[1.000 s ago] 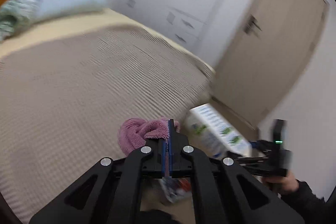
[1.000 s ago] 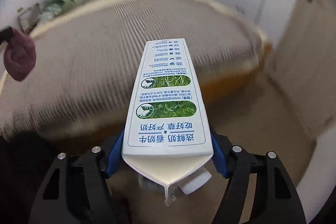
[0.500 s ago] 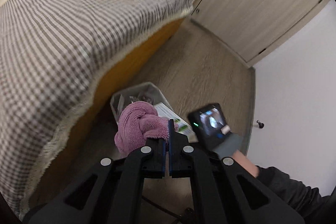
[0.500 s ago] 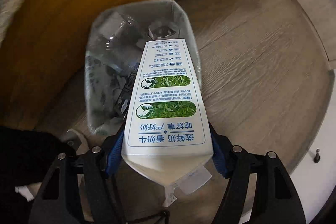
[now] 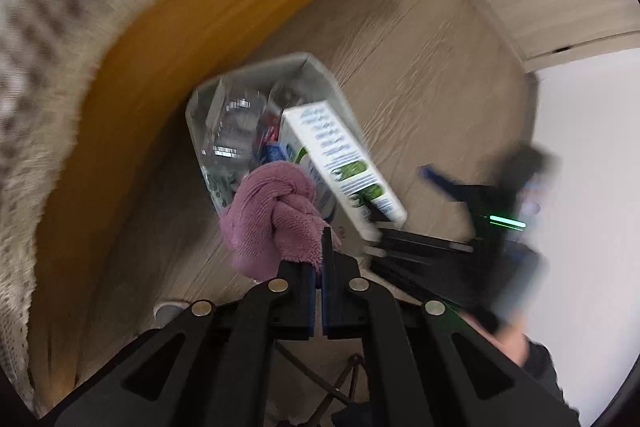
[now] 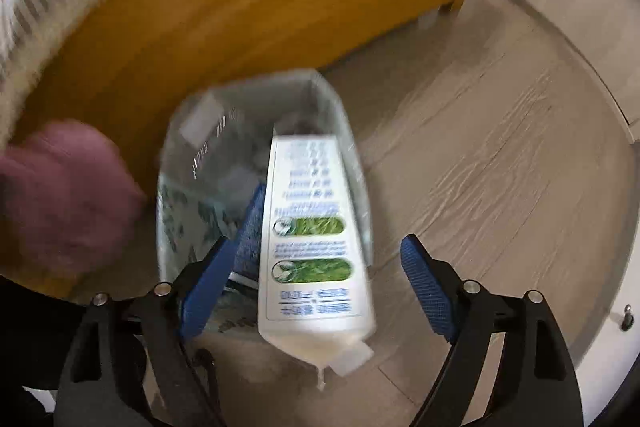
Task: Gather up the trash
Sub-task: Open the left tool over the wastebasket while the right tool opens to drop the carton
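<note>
While one carton (image 6: pixel 316 251) tips binward, one cloth (image 5: pixel 276 215) hangs clamped.

1. The left gripper (image 5: pixel 322 247) is pointing steeply down, its jaws pinched together on a corner of a bunched pink cloth (image 5: pixel 276 219).
2. The cloth is hanging over the near edge of a clear-lined trash bin (image 5: pixel 320 67) on the wood floor (image 5: pixel 432 99).
3. A white and green milk carton (image 5: pixel 340 155) is lying tilted across the bin's right side, among other litter.
4. The right gripper (image 5: pixel 404 203), blurred, is standing spread just behind the carton.
5. The bed's orange frame (image 5: pixel 168 39) is curving past the bin.
</note>
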`<state>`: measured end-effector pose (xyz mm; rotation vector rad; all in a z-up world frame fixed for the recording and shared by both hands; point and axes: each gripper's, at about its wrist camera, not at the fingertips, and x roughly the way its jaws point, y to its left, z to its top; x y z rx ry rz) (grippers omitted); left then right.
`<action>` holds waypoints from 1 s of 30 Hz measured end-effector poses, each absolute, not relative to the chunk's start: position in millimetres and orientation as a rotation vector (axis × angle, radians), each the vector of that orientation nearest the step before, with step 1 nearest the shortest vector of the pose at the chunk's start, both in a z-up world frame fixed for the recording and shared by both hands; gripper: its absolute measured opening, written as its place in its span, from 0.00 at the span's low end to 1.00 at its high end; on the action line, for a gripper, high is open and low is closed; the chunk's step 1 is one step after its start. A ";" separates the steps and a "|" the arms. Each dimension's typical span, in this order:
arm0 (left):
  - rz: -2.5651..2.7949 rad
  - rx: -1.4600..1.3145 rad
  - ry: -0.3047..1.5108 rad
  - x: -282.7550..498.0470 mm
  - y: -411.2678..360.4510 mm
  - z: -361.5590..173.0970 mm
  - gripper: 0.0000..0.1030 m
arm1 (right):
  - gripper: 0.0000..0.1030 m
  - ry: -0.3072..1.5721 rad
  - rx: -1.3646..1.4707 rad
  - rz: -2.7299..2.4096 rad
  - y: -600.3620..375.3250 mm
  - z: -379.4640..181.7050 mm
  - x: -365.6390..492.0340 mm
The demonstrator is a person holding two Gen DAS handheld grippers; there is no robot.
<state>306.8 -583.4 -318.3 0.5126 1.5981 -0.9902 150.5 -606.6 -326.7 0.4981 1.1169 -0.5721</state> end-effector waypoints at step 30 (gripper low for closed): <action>-0.816 0.669 1.612 301.7 -569.5 -334.3 0.51 | 0.79 1.200 0.526 -0.613 -602.8 -309.1 129.4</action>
